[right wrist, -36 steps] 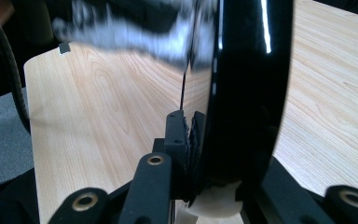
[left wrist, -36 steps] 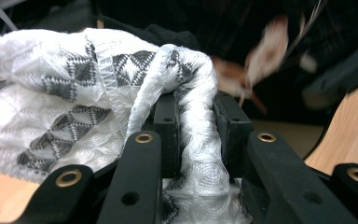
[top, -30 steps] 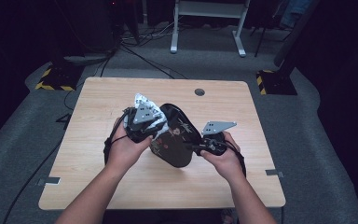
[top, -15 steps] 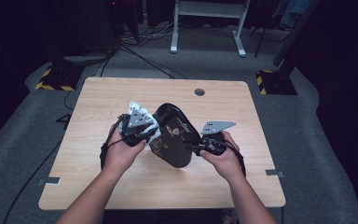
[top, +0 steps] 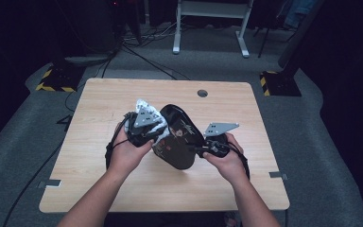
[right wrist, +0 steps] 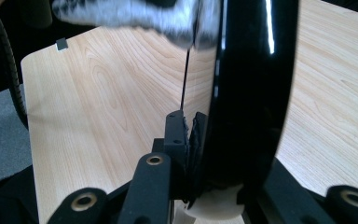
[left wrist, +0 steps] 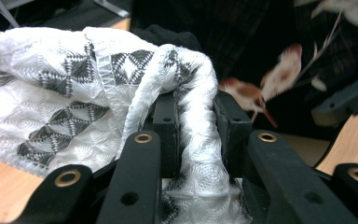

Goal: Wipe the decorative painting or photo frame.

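1. wiping in hand: a black glossy plate (top: 177, 139), painted with birds and twigs, is held tilted above the wooden table (top: 99, 94), near its middle, with a white cloth (top: 153, 124) pressed to its left side.
2. left gripper (left wrist: 193, 128): jaws closed on a bunched fold of the white cloth, which bears a grey diamond weave; the fold stands up between the pads and the rest spills over to the left. judged purpose: a tight pinch makes the cloth a firm pad for rubbing.
3. right gripper (right wrist: 190, 128): jaws clamped on the plate's rim, seen edge-on in the right gripper view, the dark disc rising straight up from the pads. judged purpose: an edge grip leaves both faces free for the cloth.
4. plate, position: off the table, propped between the two hands, painted face turned up and toward the cloth; in the high view its lower edge hangs just over the wood, whether touching cannot be told.
5. cloth, position: in the high view it lies against the plate's upper left rim, under the grey three-cornered plate of the left gripper.
6. table: bare wood, with a round cable hole (top: 202, 93) at the far edge.
7. risk, judged: a glossy rim in a narrow pinch may slip if the rubbing pushes hard sideways.
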